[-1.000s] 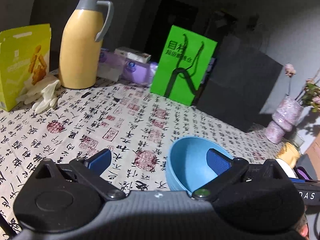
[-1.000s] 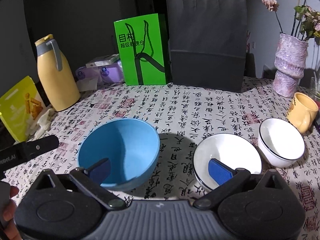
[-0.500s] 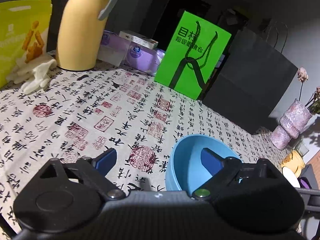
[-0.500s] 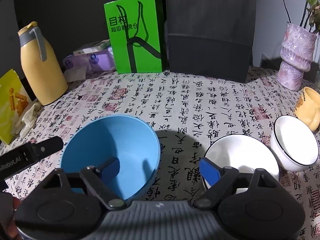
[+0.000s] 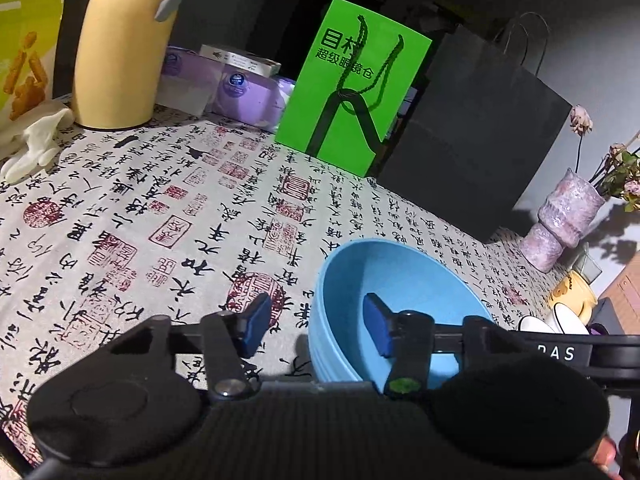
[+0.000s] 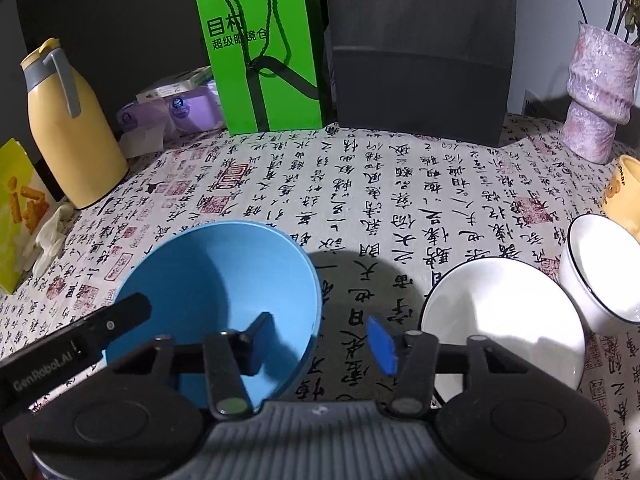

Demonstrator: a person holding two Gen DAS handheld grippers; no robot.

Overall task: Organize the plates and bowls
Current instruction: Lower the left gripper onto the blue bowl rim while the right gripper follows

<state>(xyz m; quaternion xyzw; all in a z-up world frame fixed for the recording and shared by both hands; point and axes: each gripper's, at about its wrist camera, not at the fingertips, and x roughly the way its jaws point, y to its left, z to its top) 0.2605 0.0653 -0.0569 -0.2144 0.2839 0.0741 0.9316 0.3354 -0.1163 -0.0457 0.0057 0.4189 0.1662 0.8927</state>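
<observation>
Left wrist view, left to right. A yellow snack bag (image 5: pixel 24 60) stands at the far left edge, with a white glove (image 5: pixel 34 148) lying on the cloth (image 5: pixel 160 216) before it. A yellow flask (image 5: pixel 120 44) stands upright just beside the bag. Purple packs (image 5: pixel 236 92) lie behind, then a green bag (image 5: pixel 352 88) and a black bag (image 5: pixel 472 136) stand side by side. The left gripper (image 5: pixel 316 326) straddles the near left rim of the blue bowl (image 5: pixel 404 280): one pad is outside the wall, the other inside the bowl. Its jaws are closing with the rim between them; neither pad yet presses the wall. A pink vase (image 5: pixel 564 220) stands at the far right, with a yellow cup (image 5: pixel 572 292) nearer.

Right wrist view, left to right. The snack bag (image 6: pixel 16 216), glove (image 6: pixel 50 236) and flask (image 6: pixel 70 128) line the left edge. The blue bowl (image 6: pixel 224 276) rests on the cloth (image 6: pixel 400 184) left of centre. The right gripper (image 6: pixel 320 338) straddles its right rim: the left pad is inside the bowl, the right pad outside over bare cloth. Its jaws are closing around the rim, pads still apart from the wall. A wide white bowl (image 6: pixel 504 320) sits just right of the gripper, and a smaller white bowl (image 6: pixel 600 272) touches its far side. The yellow cup (image 6: pixel 624 192) and vase (image 6: pixel 600 92) stand beyond.
</observation>
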